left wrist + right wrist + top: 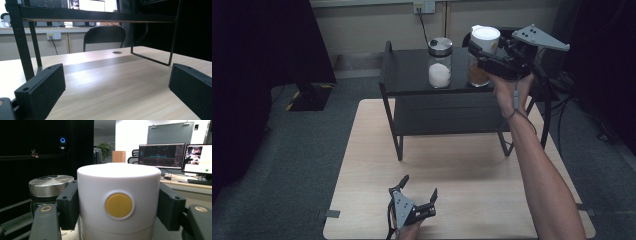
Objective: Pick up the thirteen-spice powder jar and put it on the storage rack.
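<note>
Right gripper (476,50) fingers clamp the white lid (118,195) — left gripper (419,189) gapes.

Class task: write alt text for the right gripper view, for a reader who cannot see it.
The right gripper has its two black jaws closed against the white lid, which bears a yellow round button. A jar with a silver lid stands behind at left; lit monitors glow at right.

An office or lab room: lit monitors (162,155) at the right of the right gripper view, grey carpet (287,165), a wall socket (57,36), an office chair (103,37) behind the desk (452,200).
</note>
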